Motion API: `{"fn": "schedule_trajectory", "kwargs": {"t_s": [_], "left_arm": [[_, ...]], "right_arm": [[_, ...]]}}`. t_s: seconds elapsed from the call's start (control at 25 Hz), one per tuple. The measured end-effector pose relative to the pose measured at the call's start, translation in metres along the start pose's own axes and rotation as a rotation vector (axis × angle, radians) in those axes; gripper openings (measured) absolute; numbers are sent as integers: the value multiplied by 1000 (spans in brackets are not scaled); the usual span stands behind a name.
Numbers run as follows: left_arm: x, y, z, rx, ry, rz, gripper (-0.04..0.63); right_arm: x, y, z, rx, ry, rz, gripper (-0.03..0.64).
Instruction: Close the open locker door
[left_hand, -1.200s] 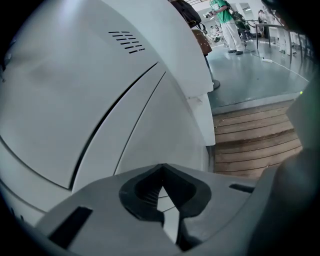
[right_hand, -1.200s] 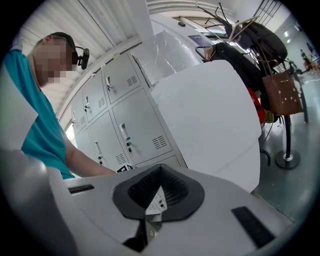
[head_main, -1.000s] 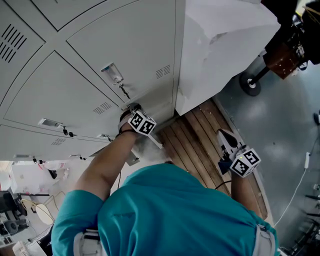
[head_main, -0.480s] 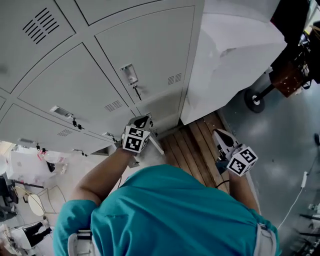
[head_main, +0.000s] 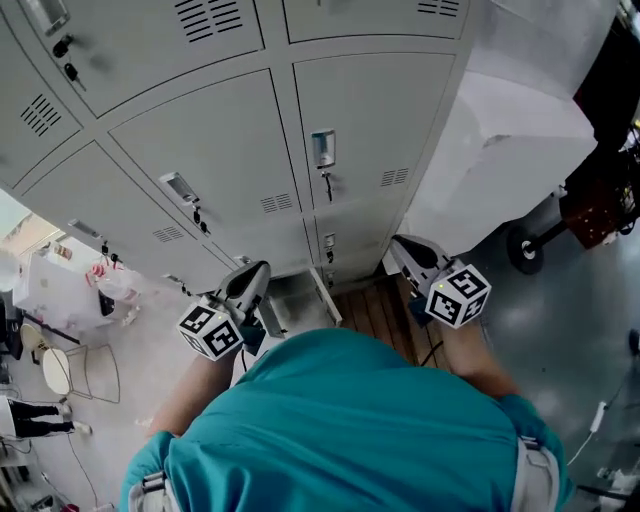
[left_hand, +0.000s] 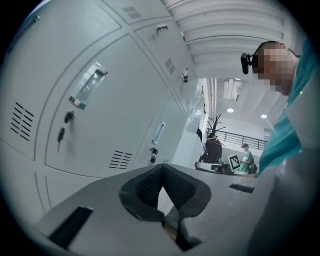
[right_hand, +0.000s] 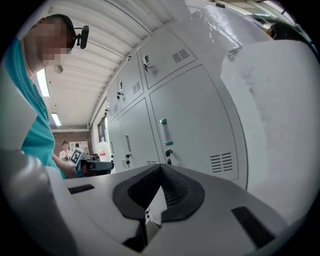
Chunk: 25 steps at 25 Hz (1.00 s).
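Note:
A bank of grey lockers (head_main: 200, 160) fills the head view, and the doors in sight lie flush. The lowest door (head_main: 298, 300), straight below me between the grippers, is seen so steeply that I cannot tell if it is fully shut. My left gripper (head_main: 258, 272) hangs in front of it, shut and empty, touching nothing. My right gripper (head_main: 400, 244) is also shut and empty, off the lockers' right end. The left gripper (left_hand: 161, 167) looks along the locker row. The right gripper (right_hand: 161, 167) faces a door with a green-tipped handle (right_hand: 164, 131).
A big white wrapped block (head_main: 500, 130) stands against the lockers' right side. Wooden slats (head_main: 385, 305) lie under it, and a wheeled stand (head_main: 525, 250) is beyond. A chair (head_main: 65, 370) and bags (head_main: 100, 280) sit at the left. People (left_hand: 245, 154) stand far down the hall.
The left gripper has come away from the low locker door, rising and rolling over. The right gripper has moved up toward the lockers. The head view has tipped up, showing more locker rows.

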<state>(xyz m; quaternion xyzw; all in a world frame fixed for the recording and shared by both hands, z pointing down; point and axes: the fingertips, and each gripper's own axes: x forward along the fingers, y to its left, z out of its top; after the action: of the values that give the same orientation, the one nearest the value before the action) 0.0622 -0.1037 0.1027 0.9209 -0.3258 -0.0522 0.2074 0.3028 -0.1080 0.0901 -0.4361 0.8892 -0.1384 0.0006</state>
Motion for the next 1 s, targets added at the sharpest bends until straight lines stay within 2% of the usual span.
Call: {"fn": "schedule_trajectory", "kwargs": {"t_s": [0.16, 0.48, 0.64, 0.84, 1.0], "left_arm": [[-38, 2, 19, 8, -83, 48, 5], [-57, 2, 6, 76, -24, 118, 3], [-68, 13, -15, 73, 34, 177, 3], [-89, 45, -61, 74, 187, 264, 3], [-113, 70, -89, 83, 289, 265, 3]], "right_arm": [[23, 20, 13, -39, 2, 54, -2], [33, 43, 7, -37, 22, 107, -2], [35, 48, -10, -2, 35, 120, -2], [52, 66, -46, 52, 62, 140, -2], [72, 101, -74, 71, 92, 157, -2]]}}
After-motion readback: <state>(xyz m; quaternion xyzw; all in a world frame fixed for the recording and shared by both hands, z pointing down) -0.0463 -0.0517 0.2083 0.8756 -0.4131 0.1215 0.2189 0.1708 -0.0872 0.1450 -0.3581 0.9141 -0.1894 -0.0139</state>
